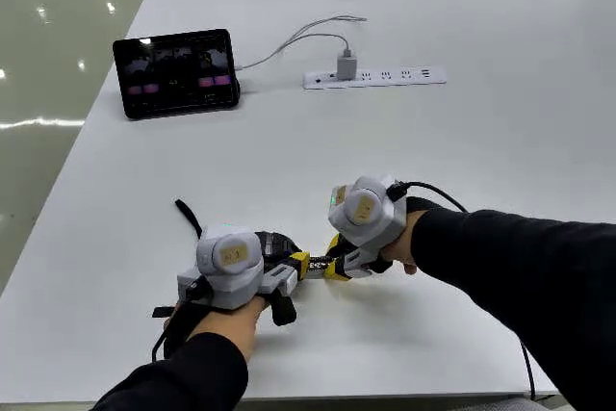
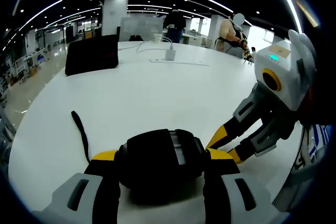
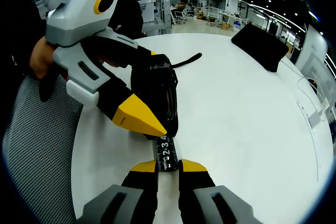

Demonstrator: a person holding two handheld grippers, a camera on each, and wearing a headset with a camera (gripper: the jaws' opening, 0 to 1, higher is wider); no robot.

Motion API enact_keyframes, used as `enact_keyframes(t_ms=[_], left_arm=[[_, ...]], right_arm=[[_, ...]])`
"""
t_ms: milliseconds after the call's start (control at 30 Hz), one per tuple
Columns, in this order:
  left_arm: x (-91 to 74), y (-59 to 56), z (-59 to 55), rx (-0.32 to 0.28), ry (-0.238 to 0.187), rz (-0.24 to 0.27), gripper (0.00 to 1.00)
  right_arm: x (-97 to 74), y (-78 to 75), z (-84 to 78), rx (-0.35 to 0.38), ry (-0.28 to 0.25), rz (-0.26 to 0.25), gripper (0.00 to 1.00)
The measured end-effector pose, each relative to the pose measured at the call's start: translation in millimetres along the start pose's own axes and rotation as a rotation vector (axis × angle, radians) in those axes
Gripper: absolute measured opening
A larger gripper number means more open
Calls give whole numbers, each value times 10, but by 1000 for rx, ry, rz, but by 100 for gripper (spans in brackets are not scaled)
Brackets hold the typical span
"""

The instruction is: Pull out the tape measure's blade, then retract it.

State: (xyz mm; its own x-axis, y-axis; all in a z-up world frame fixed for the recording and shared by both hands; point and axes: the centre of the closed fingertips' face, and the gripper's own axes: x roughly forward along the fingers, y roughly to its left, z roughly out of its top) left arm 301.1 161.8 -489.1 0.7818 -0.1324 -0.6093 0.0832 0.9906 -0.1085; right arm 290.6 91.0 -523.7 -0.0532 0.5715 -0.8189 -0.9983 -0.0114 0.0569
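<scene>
Tape measure (image 2: pixel 157 150) sits on the tabletop (image 1: pixel 452 161) close in front of the person, its black case clamped between the jaws of the left tool (image 2: pixel 161 157); the right tool (image 3: pixel 168 167) meets it nose to nose, jaws pinched on the end of the blade (image 3: pixel 164 153); a short stretch of blade is out, the first few numerals showing between the case mouth and the pinch; a black strap (image 1: pixel 187 218) trails from the case toward the left.

Step in hand, as I judge it: the very start of the pull-out; both grips look set, and almost none of the blade is drawn. The next move calls for the right tool to travel straight away from the case along the blade's line while the left pins the case down; a slack pinch would likely let the blade snap back; retraction comes after that.

Farther off lie a power strip (image 1: pixel 375 76) with a charger plugged in, and a dark tablet (image 1: pixel 176 72) propped to its left.
</scene>
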Motion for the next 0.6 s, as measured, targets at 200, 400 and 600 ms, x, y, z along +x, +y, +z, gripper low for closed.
enact_keyframes(t_ms=[200,400,600], left_arm=[[0,0,1,0,-1,0,59],[-1,0,2,-2,0,-1,59],[-2,2,4,-4,-1,-1,59]], right_arm=[[14,9,27,-5,-7,1,11],[31,21,52,-3,-13,6,11],[45,25,82,10,-24,9,11]])
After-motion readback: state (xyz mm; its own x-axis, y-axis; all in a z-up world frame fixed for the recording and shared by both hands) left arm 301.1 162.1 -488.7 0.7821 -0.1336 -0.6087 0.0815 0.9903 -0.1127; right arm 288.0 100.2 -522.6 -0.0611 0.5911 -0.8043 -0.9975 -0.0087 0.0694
